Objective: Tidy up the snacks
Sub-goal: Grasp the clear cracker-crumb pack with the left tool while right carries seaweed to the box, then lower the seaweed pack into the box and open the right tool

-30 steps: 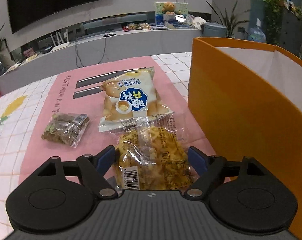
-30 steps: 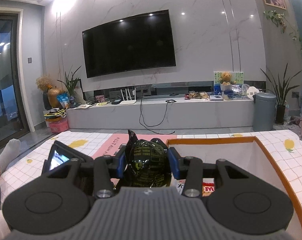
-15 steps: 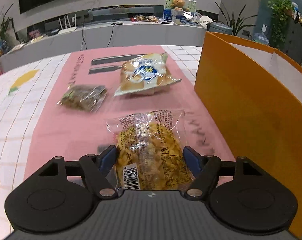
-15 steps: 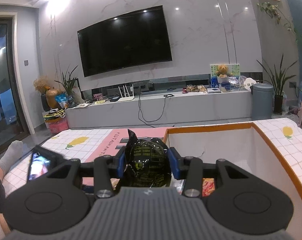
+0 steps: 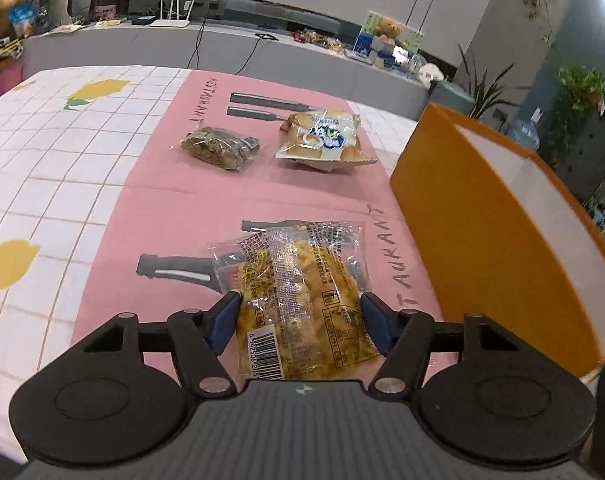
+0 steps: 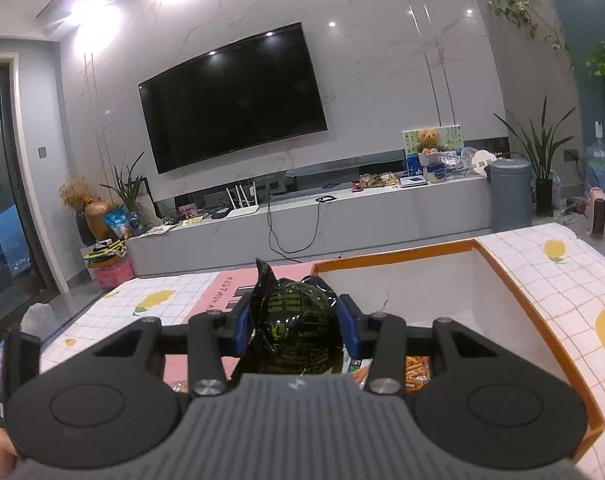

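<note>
Between the left gripper's (image 5: 300, 318) closed jaws sits a clear yellow snack bag (image 5: 298, 300), lifted above the pink mat (image 5: 174, 216); the right gripper (image 6: 294, 326) clamps a black packet (image 6: 296, 328). Both likely go into the orange box (image 5: 474, 220) next, clearing its wall. Two bags, a brown one (image 5: 220, 146) and a blue-labelled one (image 5: 322, 138), wait well beyond.

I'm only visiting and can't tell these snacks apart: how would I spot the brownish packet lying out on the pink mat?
Find the tall orange box on the table, then the pink mat beside it. At the mat's far end two packets lie side by side, apart. The clear bag of dark brown bits is the one farther from the box; its neighbour, the chip bag, is puffy with a blue logo.
</note>
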